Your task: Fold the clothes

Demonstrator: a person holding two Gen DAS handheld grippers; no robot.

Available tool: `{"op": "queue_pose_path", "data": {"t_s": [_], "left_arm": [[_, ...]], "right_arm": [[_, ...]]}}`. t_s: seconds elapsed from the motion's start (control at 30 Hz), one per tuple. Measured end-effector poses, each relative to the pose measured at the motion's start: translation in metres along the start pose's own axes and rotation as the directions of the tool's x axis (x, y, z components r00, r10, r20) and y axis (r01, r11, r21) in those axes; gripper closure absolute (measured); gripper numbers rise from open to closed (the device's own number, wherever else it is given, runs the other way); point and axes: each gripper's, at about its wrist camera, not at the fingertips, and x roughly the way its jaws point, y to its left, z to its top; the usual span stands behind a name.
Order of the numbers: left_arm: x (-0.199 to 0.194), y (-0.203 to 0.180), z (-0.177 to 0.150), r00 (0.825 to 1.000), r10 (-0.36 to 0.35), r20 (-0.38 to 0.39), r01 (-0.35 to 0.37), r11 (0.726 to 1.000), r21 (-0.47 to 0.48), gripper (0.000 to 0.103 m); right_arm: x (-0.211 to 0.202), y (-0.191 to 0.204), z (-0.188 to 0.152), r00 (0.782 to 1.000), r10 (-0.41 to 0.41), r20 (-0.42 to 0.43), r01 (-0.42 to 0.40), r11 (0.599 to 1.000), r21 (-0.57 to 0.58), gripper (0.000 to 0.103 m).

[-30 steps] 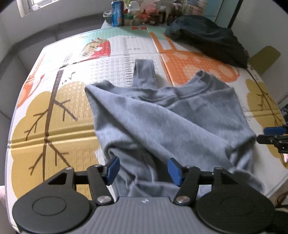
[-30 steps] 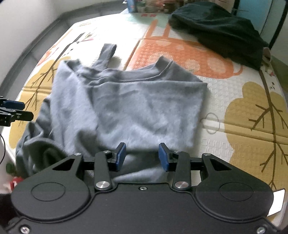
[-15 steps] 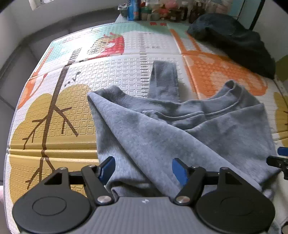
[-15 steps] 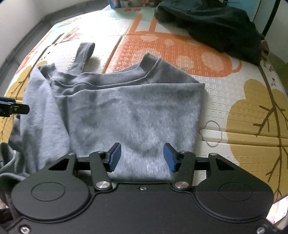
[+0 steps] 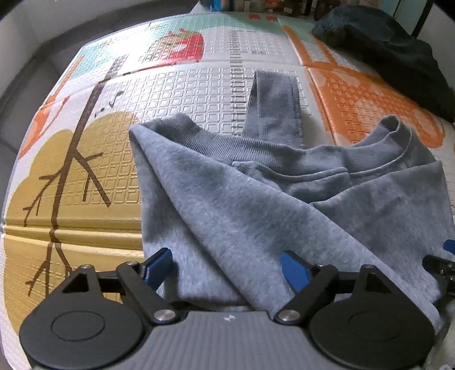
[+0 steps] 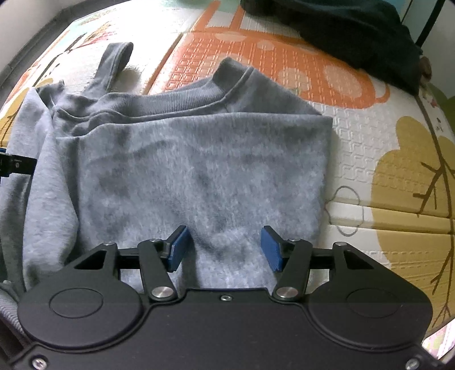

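where bottles crowd the mat's far edge, contents unreadable, grey sweatshirt folded

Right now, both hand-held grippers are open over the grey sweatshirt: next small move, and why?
Probably lower both and pinch the near edge. The left hand-held gripper and right hand-held gripper have just been opening and straddle the grey sweatshirt without pressing it. It lies partly folded on the play mat, one sleeve still sticking out.
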Motion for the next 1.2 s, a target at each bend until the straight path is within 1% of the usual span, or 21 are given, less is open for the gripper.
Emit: {"op": "queue_pose_path", "data": {"t_s": [0.03,0.2,0.27,0.3,0.33,0.37,0.4,0.43,0.47,0.5,0.53,0.63,0.73,0.87,0.97,1.2], "left_arm": [[0.002,0.001,0.0,1.0,-0.002,-0.005,0.002,1.0,-0.007,0.012],[0.011,0.005,0.0,1.0,-0.025,-0.018,0.024,0.999,-0.032,0.012],[0.015,0.005,0.0,0.999,-0.032,-0.022,0.031,0.999,-0.033,0.014],[0.016,0.005,0.0,0.999,-0.038,-0.023,0.037,0.999,-0.034,0.017],[0.017,0.004,0.0,0.999,-0.044,-0.023,0.043,0.999,-0.033,0.022],[0.017,0.003,0.0,0.999,-0.045,-0.023,0.045,0.999,-0.03,0.024],[0.016,0.001,0.0,0.999,-0.043,-0.02,0.042,0.999,-0.025,0.03],[0.015,0.0,0.001,0.999,-0.039,-0.015,0.039,0.999,-0.018,0.04],[0.013,-0.002,0.001,0.999,-0.036,-0.008,0.036,0.999,-0.012,0.046],[0.011,-0.003,0.002,0.999,-0.036,-0.001,0.036,0.999,-0.005,0.059],[0.009,-0.004,0.002,0.999,-0.041,0.003,0.041,0.999,0.001,0.07],[0.005,-0.005,0.004,0.999,-0.046,0.011,0.046,0.999,0.011,0.081],[0.002,-0.004,0.005,0.999,-0.048,0.019,0.048,0.999,0.007,0.088],[-0.002,0.002,0.008,0.998,-0.063,0.03,0.063,0.998,-0.008,0.091],[-0.004,0.003,0.011,0.997,-0.068,0.04,0.069,0.998,-0.012,0.092],[-0.001,-0.002,0.027,0.996,-0.059,0.062,0.059,0.998,-0.008,0.092]], "right_arm": [[0.002,0.001,0.0,1.0,0.0,0.0,0.0,1.0,0.001,0.049],[0.009,0.005,-0.002,1.0,-0.01,0.004,0.01,1.0,0.004,0.048],[0.009,0.007,-0.002,1.0,-0.022,0.015,0.022,1.0,0.004,0.051],[0.01,0.007,-0.001,1.0,-0.022,0.019,0.022,1.0,0.002,0.052],[0.01,0.008,-0.001,1.0,-0.019,0.022,0.019,1.0,-0.001,0.056],[0.009,0.008,-0.001,1.0,-0.015,0.026,0.015,1.0,-0.003,0.062],[0.009,0.009,0.0,1.0,-0.009,0.03,0.009,1.0,-0.002,0.065],[0.009,0.01,0.0,1.0,-0.001,0.03,0.001,1.0,-0.002,0.072],[0.008,0.01,0.001,1.0,0.006,0.03,-0.006,1.0,-0.002,0.079],[0.008,0.01,0.002,0.999,0.014,0.03,-0.014,1.0,0.0,0.082],[0.008,0.01,0.002,0.999,0.022,0.029,-0.022,1.0,0.009,0.086],[0.008,0.007,0.003,0.999,0.038,0.03,-0.039,0.999,0.037,0.091],[0.006,0.001,0.003,0.998,0.059,0.034,-0.061,0.995,0.073,0.094],[0.001,-0.004,0.004,0.997,0.068,0.047,-0.072,0.993,0.092,0.097],[-0.002,-0.006,0.007,0.996,0.057,0.061,-0.064,0.992,0.108,0.098],[-0.006,-0.018,0.025,0.994,-0.019,0.11,0.006,0.993,0.117,0.099]]}}
